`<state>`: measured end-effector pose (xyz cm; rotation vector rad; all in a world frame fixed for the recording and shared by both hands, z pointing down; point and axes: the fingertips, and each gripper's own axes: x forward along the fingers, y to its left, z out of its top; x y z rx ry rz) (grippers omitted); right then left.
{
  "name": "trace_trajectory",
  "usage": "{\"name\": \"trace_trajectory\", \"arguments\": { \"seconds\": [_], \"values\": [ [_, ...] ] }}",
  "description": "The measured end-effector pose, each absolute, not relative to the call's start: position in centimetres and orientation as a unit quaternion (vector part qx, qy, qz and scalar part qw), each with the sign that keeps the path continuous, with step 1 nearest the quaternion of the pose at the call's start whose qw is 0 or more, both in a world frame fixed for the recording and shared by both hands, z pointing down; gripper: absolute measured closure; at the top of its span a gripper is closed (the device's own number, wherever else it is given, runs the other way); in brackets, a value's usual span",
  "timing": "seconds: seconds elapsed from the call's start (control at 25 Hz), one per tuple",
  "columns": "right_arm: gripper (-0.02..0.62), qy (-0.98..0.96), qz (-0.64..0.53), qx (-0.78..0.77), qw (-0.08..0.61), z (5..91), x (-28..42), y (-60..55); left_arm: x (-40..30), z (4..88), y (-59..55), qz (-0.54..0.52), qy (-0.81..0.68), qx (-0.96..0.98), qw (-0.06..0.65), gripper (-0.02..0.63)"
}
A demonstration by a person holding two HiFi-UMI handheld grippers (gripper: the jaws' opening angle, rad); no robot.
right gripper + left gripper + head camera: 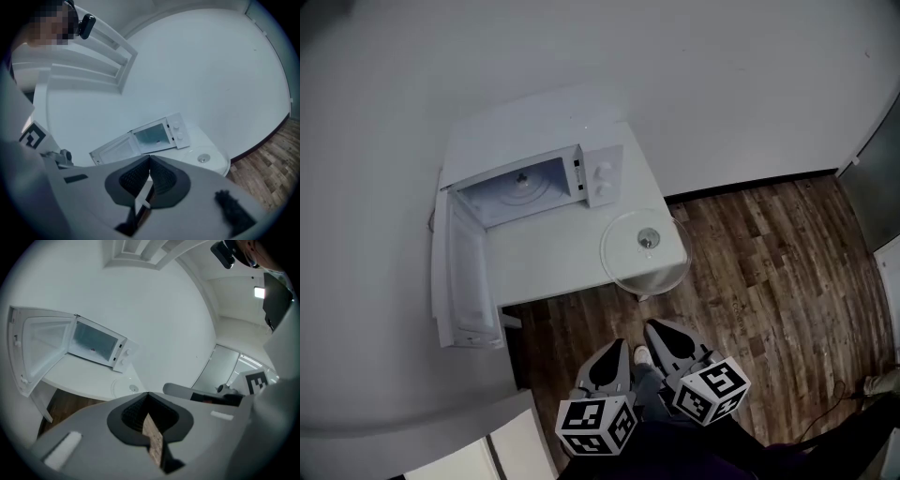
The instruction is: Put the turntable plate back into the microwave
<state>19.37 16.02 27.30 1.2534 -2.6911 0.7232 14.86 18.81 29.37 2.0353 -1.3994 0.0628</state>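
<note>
Turntable plate (623,251) lying well ahead of right gripper (652,327), the nearer; left gripper (620,347) alongside; jaws of both together, empty

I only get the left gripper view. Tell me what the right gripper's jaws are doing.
Observer: The right gripper has its jaws shut, with nothing between them.
Operator: Give me the plate's spot. It's faint here.
Observer: The turntable plate lies flat at the table's near right corner, just in front of the control panel.
Operator: Report the cavity.
Observer: In the head view, the microwave has no plate inside, only a small hub on its floor.
</note>
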Motion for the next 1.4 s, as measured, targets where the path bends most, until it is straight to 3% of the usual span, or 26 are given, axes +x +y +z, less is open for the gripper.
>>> {"name": "trace_trajectory", "arguments": {
  "seconds": [0.52,0.92,0.96,1.28,1.4],
  "values": [
    [0.586,-0.882,0.262,0.385,0.072,29.9,26.1,6.4,20.1,29.5,9.0,-0.006,-0.539,0.777,0.325,0.601],
    [0.586,-0.853,0.347,0.374,0.112,36.4,27.2,5.5,21.2,35.5,7.2,-0.042,-0.511,0.738,0.439,0.598],
    [0.586,-0.850,0.355,0.372,0.112,36.9,27.1,5.7,21.3,36.2,7.0,-0.036,-0.509,0.735,0.446,0.568],
    [0.584,-0.809,0.413,0.400,0.124,40.9,28.4,6.1,21.1,40.9,6.6,-0.044,-0.507,0.698,0.504,0.548],
    [0.520,-0.796,0.452,0.391,0.097,41.9,29.1,5.7,20.3,41.7,5.9,-0.073,-0.508,0.684,0.519,0.528]
  ]
}}
